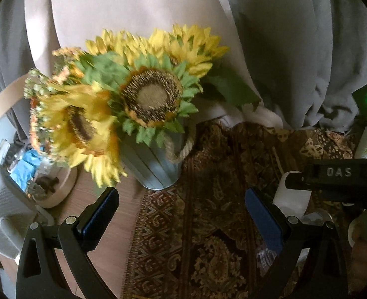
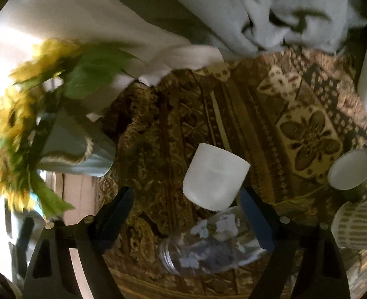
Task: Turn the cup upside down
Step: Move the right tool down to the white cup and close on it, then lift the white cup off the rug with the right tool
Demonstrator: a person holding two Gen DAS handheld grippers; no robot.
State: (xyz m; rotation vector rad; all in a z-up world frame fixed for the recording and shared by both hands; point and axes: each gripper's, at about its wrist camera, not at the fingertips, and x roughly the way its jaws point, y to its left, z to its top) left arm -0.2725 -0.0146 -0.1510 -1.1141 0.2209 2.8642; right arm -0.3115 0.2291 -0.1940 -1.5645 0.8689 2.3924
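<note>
To the far left of the cup [image 2: 216, 177], the sunflowers [image 1: 133, 94] leaned out of a grey pail [image 1: 153, 167] standing where the bare bench [image 1: 131, 194] met the patterned cloth [image 1: 208, 224]. The left claw [image 1: 183, 214] hovered just left of the cup with its jaws wide apart, holding nothing. If it swung further left, its outer finger could have caught the drooping petals and tipped the pail.

The cup itself, white and smooth, sat on the cloth. It looked tilted in the right wrist view, and whether its mouth faced up or down could not be told. The right claw [image 2: 186, 211] was also spread apart around nothing, and the cup stood off-centre, close to its right-hand finger. Closing from there would probably have pushed the cup sideways rather than pinching it squarely, and the smooth wall could have slipped free partway through the turn.

Just in front of the cup, nearer the camera, a clear glass jar [image 2: 208, 249] lay on its side. A low approach could have knocked it and set it rolling. To the right of the cup stood a second white cup [image 2: 349, 169] and a ribbed cup [image 2: 358, 224], both near enough to be struck by a wide turning sweep. The loose cloth could also have bunched under a dragged rim.
</note>
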